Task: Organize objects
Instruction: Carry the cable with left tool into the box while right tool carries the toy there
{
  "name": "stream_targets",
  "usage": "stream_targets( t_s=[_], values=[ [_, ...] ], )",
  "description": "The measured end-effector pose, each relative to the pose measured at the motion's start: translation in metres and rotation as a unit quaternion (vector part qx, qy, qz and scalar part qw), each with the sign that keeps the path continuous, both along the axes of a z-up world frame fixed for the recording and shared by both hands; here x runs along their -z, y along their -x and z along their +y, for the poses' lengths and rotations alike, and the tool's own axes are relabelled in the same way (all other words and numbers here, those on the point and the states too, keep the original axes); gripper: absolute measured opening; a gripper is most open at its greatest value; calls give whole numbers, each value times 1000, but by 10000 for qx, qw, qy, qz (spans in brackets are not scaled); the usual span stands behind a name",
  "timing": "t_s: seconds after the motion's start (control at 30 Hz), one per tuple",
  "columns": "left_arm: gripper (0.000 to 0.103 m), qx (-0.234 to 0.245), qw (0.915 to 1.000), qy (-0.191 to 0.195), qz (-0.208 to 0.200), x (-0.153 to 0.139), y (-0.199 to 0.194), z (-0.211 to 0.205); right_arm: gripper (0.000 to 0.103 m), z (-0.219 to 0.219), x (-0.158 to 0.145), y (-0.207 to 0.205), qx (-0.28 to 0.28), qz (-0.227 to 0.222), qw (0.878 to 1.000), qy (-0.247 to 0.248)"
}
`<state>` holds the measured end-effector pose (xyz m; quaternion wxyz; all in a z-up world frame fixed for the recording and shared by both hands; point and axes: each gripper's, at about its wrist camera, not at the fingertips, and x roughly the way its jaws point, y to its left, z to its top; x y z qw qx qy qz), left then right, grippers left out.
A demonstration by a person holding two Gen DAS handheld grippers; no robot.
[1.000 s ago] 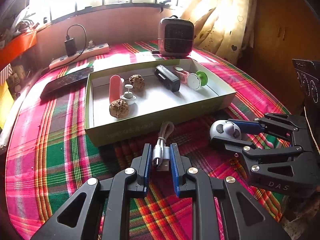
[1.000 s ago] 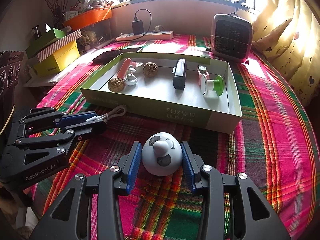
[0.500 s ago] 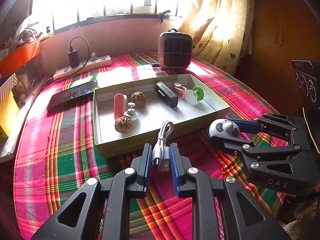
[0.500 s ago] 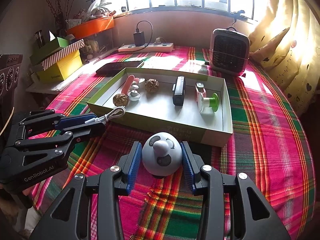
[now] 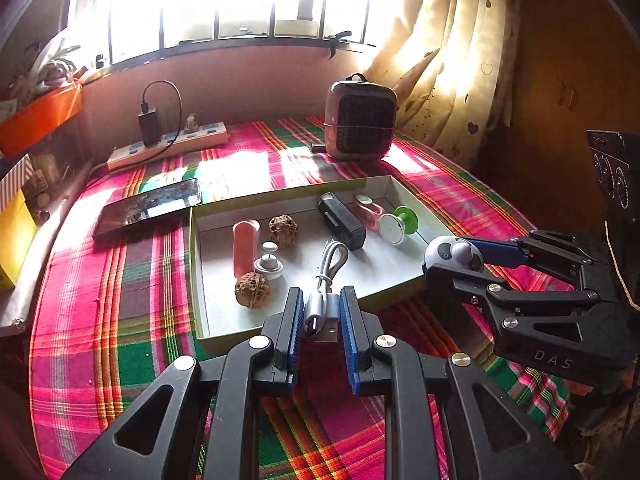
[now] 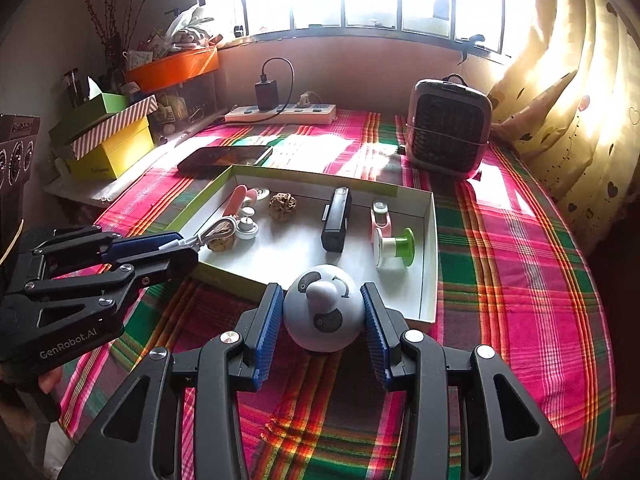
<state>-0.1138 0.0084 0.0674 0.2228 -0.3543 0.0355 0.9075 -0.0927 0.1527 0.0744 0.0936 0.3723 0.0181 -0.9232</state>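
Observation:
My left gripper [image 5: 320,312] is shut on a coiled white USB cable [image 5: 326,280], held above the near edge of the shallow green-edged box [image 5: 404,188]. My right gripper [image 6: 323,322] is shut on a grey dome-shaped toy with panda patches [image 6: 324,316], lifted just in front of the box's near wall [image 6: 236,276]. In the right wrist view the left gripper [image 6: 182,248] comes in from the left with the cable [image 6: 218,232]. Inside the box lie two walnuts [image 5: 252,290], a pink tube [image 5: 245,246], a black device [image 5: 342,222], a small white knob [image 5: 269,266] and a green-white spool [image 5: 398,224].
A plaid cloth [image 6: 520,264] covers the table. A dark phone [image 5: 148,206] lies left of the box. A small heater [image 6: 448,132] and a power strip with a charger [image 6: 280,114] stand at the back. Stacked coloured boxes [image 6: 112,136] sit at far left; curtains hang at right.
Both grippers have risen with their loads; the cable and the toy now hang over the box's near edge, and the box looks smaller and farther below.

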Motion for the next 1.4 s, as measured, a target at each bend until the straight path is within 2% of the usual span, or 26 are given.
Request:
stream_targets(
  t_s=[0.57, 1.07, 1.4],
  values=[
    [17, -101, 9998, -26, -160, 10, 36, 10, 41, 20, 6, 57, 120, -124, 9997, -193],
    [17, -93, 9991, 83, -416, 30, 60, 25, 41, 50, 16, 107, 510, -340, 9981, 33],
    [17, -147, 9983, 180, -534, 40, 73, 31, 41, 50, 24, 125, 476, -437, 9979, 104]
  ],
)
